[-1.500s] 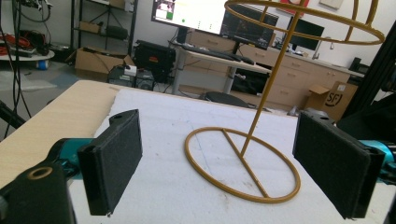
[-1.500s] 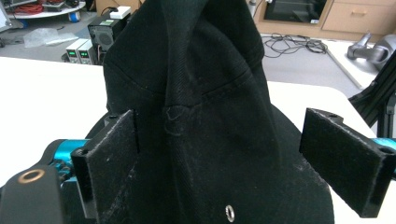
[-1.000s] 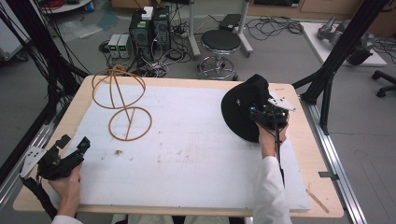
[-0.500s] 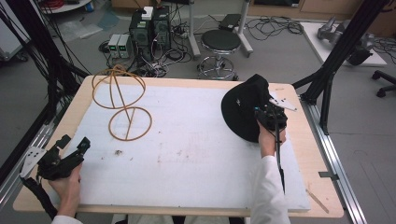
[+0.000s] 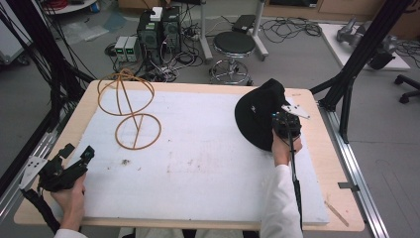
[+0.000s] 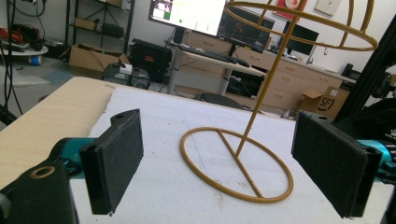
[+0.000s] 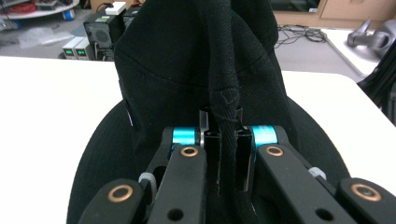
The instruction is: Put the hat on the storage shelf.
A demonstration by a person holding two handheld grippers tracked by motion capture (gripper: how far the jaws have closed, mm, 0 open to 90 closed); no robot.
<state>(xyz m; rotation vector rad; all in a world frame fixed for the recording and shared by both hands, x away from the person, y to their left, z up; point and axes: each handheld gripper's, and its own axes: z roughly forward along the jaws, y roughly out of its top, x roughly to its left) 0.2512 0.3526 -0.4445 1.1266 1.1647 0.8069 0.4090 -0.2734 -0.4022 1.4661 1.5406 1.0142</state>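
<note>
Hat (image 5: 257, 116) is pinched in the right gripper (image 7: 226, 161), whose fingers just closed; next lift it toward the wire stand (image 5: 130, 111), left gripper (image 6: 229, 163) fingers wide.

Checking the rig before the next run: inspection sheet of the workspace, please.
Surface: white foam sheet over a wooden table, a few brown specks mid-sheet.
Job's things: black hat at the far right of the sheet, a fold of its cloth pinched; gold wire hat stand upright, far left, bare.
Clutter: nothing seen on the sheet.
Grippers: right gripper has just closed and is shut on the hat; left gripper open, nothing between its pads, facing the stand.
Cables: one black cable trails from the right gripper along the sleeve.
Surroundings: stool, computer cases, black frame struts, floor cables.
</note>
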